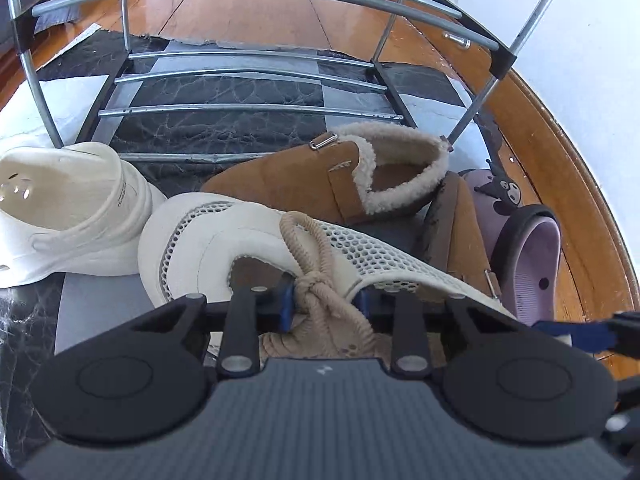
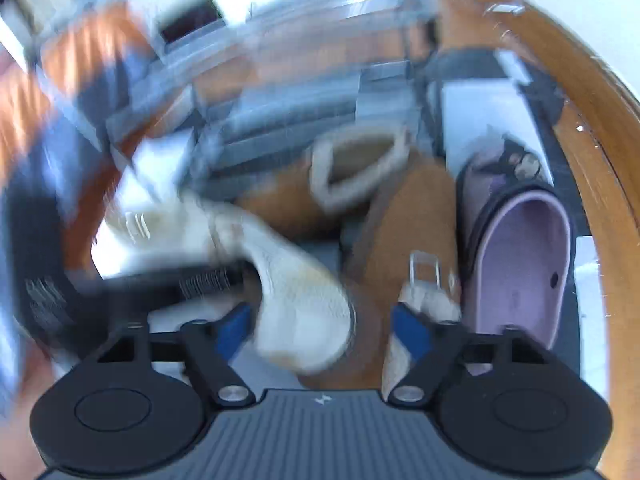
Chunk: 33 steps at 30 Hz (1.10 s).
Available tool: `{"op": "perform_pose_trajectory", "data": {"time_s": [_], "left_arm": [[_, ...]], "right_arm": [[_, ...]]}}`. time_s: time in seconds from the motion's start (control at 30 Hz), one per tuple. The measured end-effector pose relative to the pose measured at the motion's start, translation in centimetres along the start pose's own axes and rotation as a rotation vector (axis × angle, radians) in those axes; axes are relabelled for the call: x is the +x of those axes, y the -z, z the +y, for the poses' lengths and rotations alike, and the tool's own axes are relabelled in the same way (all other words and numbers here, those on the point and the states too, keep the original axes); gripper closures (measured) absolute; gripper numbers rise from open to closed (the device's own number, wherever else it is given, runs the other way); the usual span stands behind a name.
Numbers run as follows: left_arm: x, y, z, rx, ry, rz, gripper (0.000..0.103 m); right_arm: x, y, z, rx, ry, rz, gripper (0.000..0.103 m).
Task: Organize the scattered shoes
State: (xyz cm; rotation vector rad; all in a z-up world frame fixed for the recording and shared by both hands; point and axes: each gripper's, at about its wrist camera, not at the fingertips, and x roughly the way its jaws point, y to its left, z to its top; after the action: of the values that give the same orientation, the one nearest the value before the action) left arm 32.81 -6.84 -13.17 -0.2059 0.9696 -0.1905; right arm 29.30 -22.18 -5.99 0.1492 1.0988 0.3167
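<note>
My left gripper [image 1: 324, 304] is shut on the laces and tongue of a cream mesh sneaker [image 1: 224, 240], whose toe points left and away. A white clog [image 1: 68, 216] lies to its left. A brown fleece-lined shoe [image 1: 320, 184] lies behind it and its mate [image 1: 460, 232] stands on edge to the right. A lilac clog [image 1: 532, 256] lies at the far right. The right wrist view is blurred by motion. My right gripper [image 2: 320, 328] is open above the sneaker's heel [image 2: 304, 300], beside the brown shoe [image 2: 404, 232] and the lilac clog [image 2: 520, 264].
A metal shoe rack [image 1: 248, 80] with bar shelves stands just behind the shoes, on a black-and-white checked mat [image 1: 224, 128]. Wooden floor [image 1: 256, 12] lies beyond, and a wooden skirting with a white wall [image 1: 580, 60] runs along the right.
</note>
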Motion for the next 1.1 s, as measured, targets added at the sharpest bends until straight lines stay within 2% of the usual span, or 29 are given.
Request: {"op": "perform_pose_trajectory", "data": {"time_s": [0.07,0.13,0.27,0.43,0.53,0.67,0.77,0.83,0.9,0.93,0.97,1.0,1.03,1.07,1.1], "left_arm": [[0.0,0.0,-0.1,0.031,-0.006,-0.002,0.075],[0.0,0.0,-0.1,0.035,-0.026,0.002,0.075],[-0.9,0.1,-0.8,0.129,-0.036,0.015,0.075],[-3.8,0.7,-0.2,0.103,0.055,0.064,0.075],[-6.2,2.1,-0.9,0.158,0.061,0.089,0.075],[-11.1,5.2,-1.4,0.242,0.095,0.129,0.075],[-14.8,7.8,-1.2,0.268,0.135,0.166,0.075],[-16.1,9.5,-1.3,0.292,0.146,0.19,0.074],[-16.5,11.7,-1.4,0.304,0.162,0.252,0.07],[-16.2,12.4,-1.5,0.302,0.147,0.301,0.065],[-16.0,13.4,-1.6,0.301,0.105,0.365,0.063],[-16.4,14.2,-1.6,0.32,0.081,0.405,0.048],[-16.7,15.0,-1.6,0.338,0.056,0.444,0.046],[-17.2,15.7,-1.4,0.346,0.045,0.472,0.045],[-18.1,16.2,-0.8,0.327,0.065,0.471,0.044]], "right_arm": [[0.5,-0.3,0.3,0.028,0.025,-0.004,0.049],[0.9,-1.1,0.4,0.071,0.03,0.02,0.057],[0.6,-0.9,0.2,0.105,0.025,0.036,0.058],[-1.1,0.5,-1.5,0.16,-0.029,0.067,0.058],[-2.5,1.5,-1.2,0.158,-0.05,0.1,0.058],[-5.7,4.0,0.2,0.095,-0.071,0.148,0.058],[-8.0,7.0,1.2,0.113,-0.105,0.226,0.057],[-9.0,10.3,2.8,0.074,-0.138,0.333,0.056],[-9.0,12.8,3.7,0.069,-0.154,0.407,0.055],[-8.8,13.9,4.1,0.068,-0.161,0.446,0.055],[-8.6,15.0,4.2,0.077,-0.177,0.474,0.053],[-8.7,16.0,4.4,0.088,-0.206,0.494,0.045],[-8.8,16.4,4.4,0.094,-0.224,0.501,0.029],[-9.0,16.5,4.5,0.078,-0.214,0.501,0.024],[-9.4,16.6,4.7,0.055,-0.195,0.5,0.024]]}}
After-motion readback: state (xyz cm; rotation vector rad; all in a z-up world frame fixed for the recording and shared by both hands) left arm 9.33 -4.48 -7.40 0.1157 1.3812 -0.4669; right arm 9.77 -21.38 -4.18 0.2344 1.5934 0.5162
